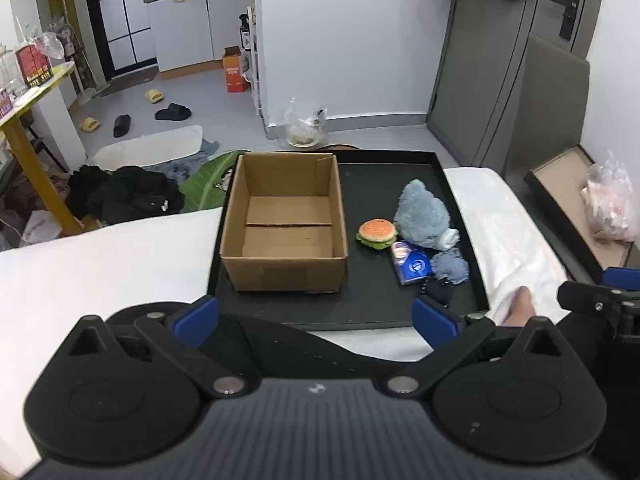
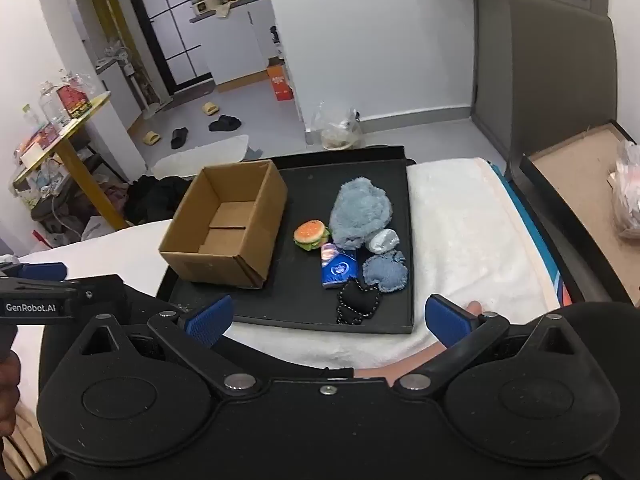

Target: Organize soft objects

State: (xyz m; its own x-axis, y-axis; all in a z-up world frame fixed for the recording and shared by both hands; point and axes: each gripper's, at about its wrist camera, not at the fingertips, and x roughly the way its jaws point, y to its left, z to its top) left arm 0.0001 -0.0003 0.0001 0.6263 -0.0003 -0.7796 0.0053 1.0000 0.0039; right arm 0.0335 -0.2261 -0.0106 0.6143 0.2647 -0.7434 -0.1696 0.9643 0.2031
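Observation:
An open, empty cardboard box (image 1: 284, 220) (image 2: 228, 224) stands on the left of a black tray (image 1: 360, 308) (image 2: 288, 308). To its right lie a blue-grey plush (image 1: 422, 212) (image 2: 360, 212), a small burger toy (image 1: 377, 233) (image 2: 311, 234), a blue tissue pack (image 1: 412, 266) (image 2: 338, 266), a small denim pillow (image 1: 450, 266) (image 2: 385, 271) and a black cat-shaped pillow (image 1: 439, 290) (image 2: 357, 302). My left gripper (image 1: 316, 316) is open and empty at the tray's near edge. My right gripper (image 2: 328, 320) is open and empty, just short of the tray.
The tray rests on a white towel (image 1: 508, 232) (image 2: 460, 220) over a white bed. A shallow framed board (image 2: 576, 188) holding a plastic bag (image 1: 612, 204) lies to the right. The floor beyond holds slippers, dark clothes (image 1: 128, 196) and a yellow table (image 2: 72, 140).

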